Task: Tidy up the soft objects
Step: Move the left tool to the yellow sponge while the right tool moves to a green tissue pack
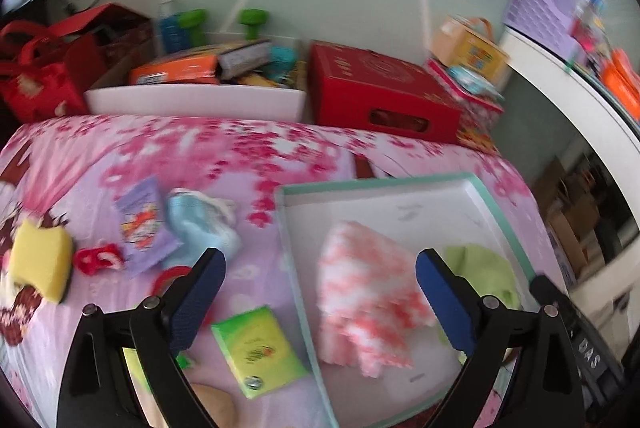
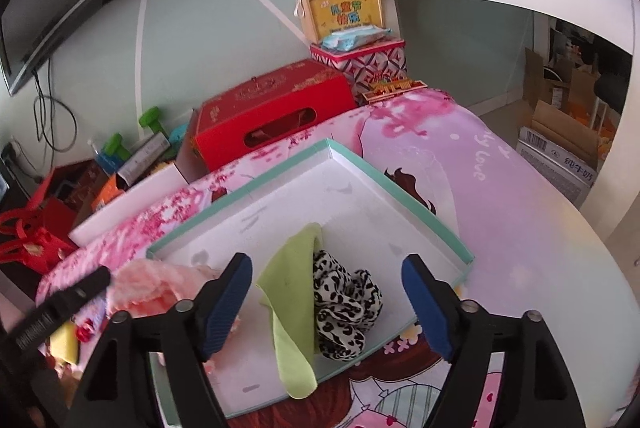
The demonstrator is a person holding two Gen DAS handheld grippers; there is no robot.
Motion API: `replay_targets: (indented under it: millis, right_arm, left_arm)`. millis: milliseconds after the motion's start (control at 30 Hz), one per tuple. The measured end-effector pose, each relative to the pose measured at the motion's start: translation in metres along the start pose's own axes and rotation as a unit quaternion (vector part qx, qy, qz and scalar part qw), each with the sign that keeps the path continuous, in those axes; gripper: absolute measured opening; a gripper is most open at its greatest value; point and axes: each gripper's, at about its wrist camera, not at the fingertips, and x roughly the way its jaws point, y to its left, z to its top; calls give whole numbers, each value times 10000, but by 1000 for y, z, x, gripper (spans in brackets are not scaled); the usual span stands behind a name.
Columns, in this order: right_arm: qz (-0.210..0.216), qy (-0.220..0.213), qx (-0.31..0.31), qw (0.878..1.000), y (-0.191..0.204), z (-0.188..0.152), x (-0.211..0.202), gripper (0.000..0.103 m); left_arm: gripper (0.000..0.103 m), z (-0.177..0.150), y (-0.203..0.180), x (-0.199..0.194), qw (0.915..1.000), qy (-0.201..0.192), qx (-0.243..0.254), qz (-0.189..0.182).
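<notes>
1. The bed cover, pink with blossoms and cartoon figures, lies under everything I am working on.
2. The shallow box, white inside with a teal rim, sits on the cover on my right side; in the left view its rim runs just ahead of my left gripper.
3. A fluffy pink-and-white cloth lies inside the box at its left side, between the fingers of my left gripper as seen from its camera. The fingers stand wide apart and hold nothing.
4. A green cloth lies in the box with its lower end draped over the near rim.
5. A leopard-print scrunchie rests in the box, touching the green cloth's right side.
6. My right gripper hangs above these two with its fingers spread and nothing between them.
7. Outside the box, on the cover to the left: a yellow sponge, a light blue sock, a purple packet and a green tissue pack.
8. A small red-and-white fabric item lies between the sponge and the packet; I cannot tell what it is.
</notes>
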Motion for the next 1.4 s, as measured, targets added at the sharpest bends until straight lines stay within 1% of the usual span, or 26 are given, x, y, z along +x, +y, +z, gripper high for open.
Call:
replay_targets:
  millis: [33, 100, 133, 367, 500, 633, 700, 800, 900, 1033, 1100, 1300, 1400]
  right_arm:
    - [-35, 30, -59, 10000, 1, -1, 2, 88]
    - [-74, 92, -154, 9998, 4, -2, 5, 100]
    - [-84, 107, -184, 9997, 5, -3, 6, 103]
    - [-199, 238, -398, 9987, 15, -7, 12, 103]
    - [-36, 209, -549, 9983, 30, -8, 8, 103]
    - [192, 163, -764, 9968, 54, -9, 1, 103]
    - [367, 165, -863, 9955, 66, -11, -1, 103]
    - [716, 264, -1149, 9904, 95, -18, -2, 103]
    - [935, 332, -1459, 9843, 122, -27, -5, 103]
    - [1389, 455, -1784, 9730, 159, -43, -11, 103]
    - [1538, 497, -1910, 9682, 173, -50, -15, 103]
    - [1714, 597, -2224, 9579, 207, -68, -22, 103]
    - [1748, 652, -2301, 9551, 218, -74, -22, 103]
  left_arm:
    - [96, 1, 7, -1, 9998, -52, -131, 108]
    - [96, 2, 18, -2, 9990, -107, -340, 272]
    - [96, 2, 26, -2, 9980, -123, -479, 394]
    - [96, -4, 61, 7, 9910, 31, -893, 998]
    - [96, -11, 81, 5, 9864, 57, -1118, 1205]
    - [96, -21, 105, -4, 9772, 114, -1420, 1574]
    - [96, -24, 115, -9, 9735, 98, -1524, 1700]
    - [96, -27, 131, -22, 9682, 27, -1656, 1873]
    - [96, -29, 143, -34, 9635, -43, -1737, 2037]
    - [96, -32, 159, -45, 9574, -49, -1718, 2321]
    - [96, -33, 167, -50, 9548, -32, -1719, 2423]
    - [96, -37, 186, -61, 9529, 11, -1652, 2543]
    - [96, -40, 201, -67, 9501, 22, -1703, 2615]
